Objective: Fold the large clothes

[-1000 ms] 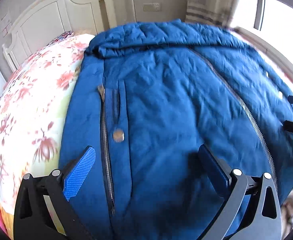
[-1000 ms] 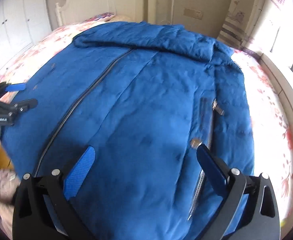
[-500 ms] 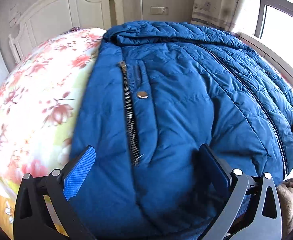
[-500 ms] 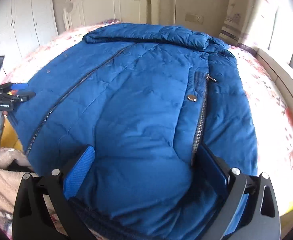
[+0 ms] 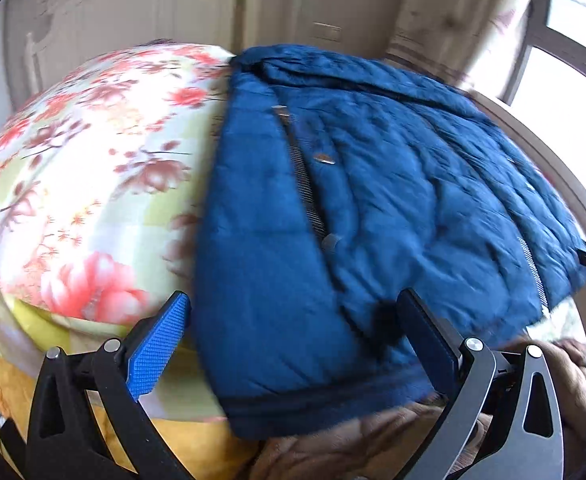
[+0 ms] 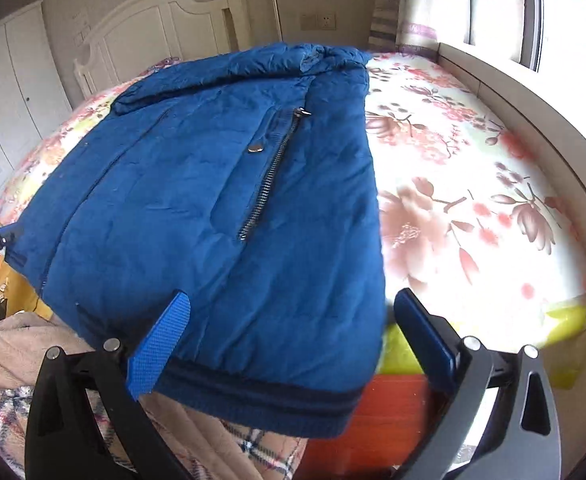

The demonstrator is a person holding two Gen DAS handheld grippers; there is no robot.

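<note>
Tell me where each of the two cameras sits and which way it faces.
Left wrist: sits on the left gripper at the bed's foot, facing the headboard, over the blue jacket's left hem corner; its open jaws show.
Right wrist: sits on the right gripper, also facing the headboard, over the jacket's right hem corner; its open jaws show, with the left gripper at the far left edge.
Shared: jacket, floral bedspread, headboard.

A large blue quilted jacket (image 5: 373,208) lies spread flat, front side up, on the bed. Its collar is at the far end and its dark ribbed hem (image 6: 269,396) hangs over the near edge. Slanted zip pockets with metal snaps sit on each front panel.
</note>
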